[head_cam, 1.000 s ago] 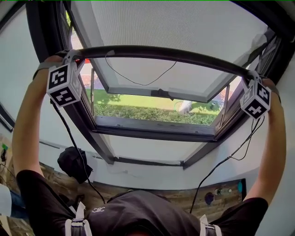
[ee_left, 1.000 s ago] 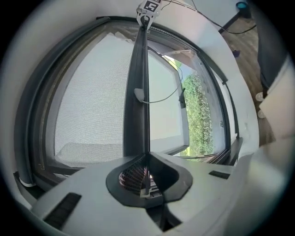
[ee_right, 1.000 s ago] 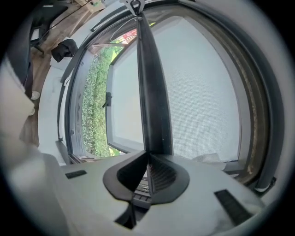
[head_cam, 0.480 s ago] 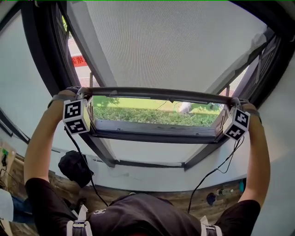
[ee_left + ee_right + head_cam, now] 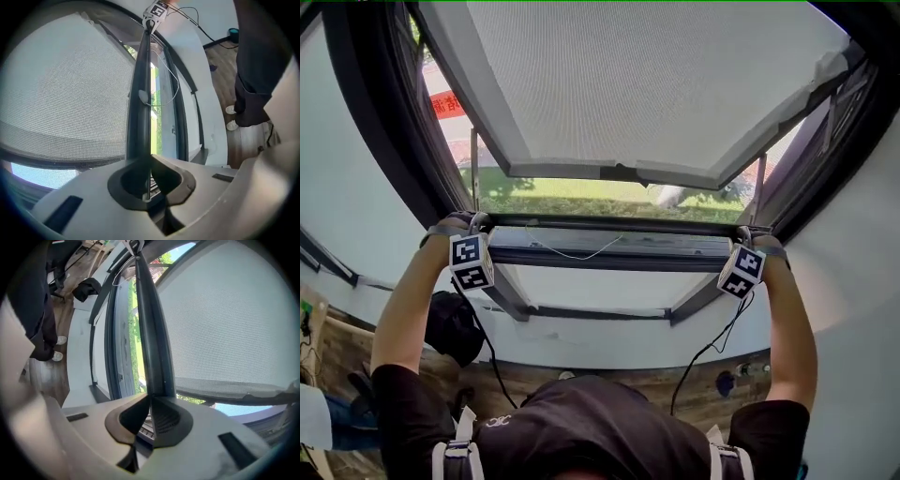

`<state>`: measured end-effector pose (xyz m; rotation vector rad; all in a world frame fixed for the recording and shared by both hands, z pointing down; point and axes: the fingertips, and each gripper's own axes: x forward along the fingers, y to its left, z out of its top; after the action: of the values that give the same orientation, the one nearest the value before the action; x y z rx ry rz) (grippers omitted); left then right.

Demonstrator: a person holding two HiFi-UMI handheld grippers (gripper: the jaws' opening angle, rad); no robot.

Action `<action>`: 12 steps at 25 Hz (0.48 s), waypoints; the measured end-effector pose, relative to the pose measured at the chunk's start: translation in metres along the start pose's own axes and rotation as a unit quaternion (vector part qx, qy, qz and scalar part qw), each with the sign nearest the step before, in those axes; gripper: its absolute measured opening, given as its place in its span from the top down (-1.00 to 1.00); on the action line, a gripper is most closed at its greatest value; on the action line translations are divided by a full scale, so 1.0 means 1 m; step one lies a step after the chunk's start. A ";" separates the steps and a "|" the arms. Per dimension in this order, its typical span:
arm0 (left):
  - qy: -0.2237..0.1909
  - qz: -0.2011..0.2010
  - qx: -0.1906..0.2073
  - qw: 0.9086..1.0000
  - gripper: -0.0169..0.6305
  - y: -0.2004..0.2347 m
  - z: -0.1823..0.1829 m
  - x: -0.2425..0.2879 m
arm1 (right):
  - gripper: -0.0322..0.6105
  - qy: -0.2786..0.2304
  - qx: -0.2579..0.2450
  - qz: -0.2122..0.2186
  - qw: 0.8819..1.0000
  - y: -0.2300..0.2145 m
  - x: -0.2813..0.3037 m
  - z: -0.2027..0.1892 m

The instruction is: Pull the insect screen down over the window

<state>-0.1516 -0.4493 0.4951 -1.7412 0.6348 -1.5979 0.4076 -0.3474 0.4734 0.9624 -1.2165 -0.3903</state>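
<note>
Head view: screen drawn most of the way down, its bar just above the lower frame.
Left gripper is clamped on the bar's left end and right gripper on its right end. Both gripper views show the jaws closed on the dark bar, with nothing else between them. Judgement: the bar is stiff and takes a firm grip. The screen itself is light, soft and liable to tear, so the hold belongs on the bar only, near its ends. An uneven pull would likely skew it in the frame.
</note>
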 end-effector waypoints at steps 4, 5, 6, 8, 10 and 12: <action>0.009 -0.009 0.000 1.000 0.84 -0.014 0.000 0.017 | 0.83 0.017 -0.010 -0.017 1.000 0.014 0.018 0.001; 0.015 -0.015 0.002 1.000 0.84 -0.018 0.000 0.020 | 0.83 0.024 -0.018 -0.019 0.999 0.018 0.023 0.001; 0.018 -0.023 0.003 1.000 0.84 -0.024 -0.001 0.024 | 0.83 0.030 -0.026 -0.015 0.999 0.024 0.028 0.002; 0.018 -0.032 -0.001 0.999 0.85 -0.039 -0.001 0.036 | 0.83 0.038 -0.035 -0.005 0.999 0.041 0.038 0.002; 0.015 -0.027 -0.005 1.000 0.84 -0.053 -0.002 0.047 | 0.83 0.039 -0.031 -0.001 0.999 0.057 0.045 0.002; 0.017 -0.018 -0.006 1.000 0.84 -0.063 -0.003 0.054 | 0.83 0.034 -0.022 -0.006 0.999 0.066 0.052 0.003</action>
<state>-0.1536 -0.4494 0.5783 -1.7461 0.6343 -1.6553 0.4075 -0.3480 0.5575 0.9396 -1.1361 -0.3892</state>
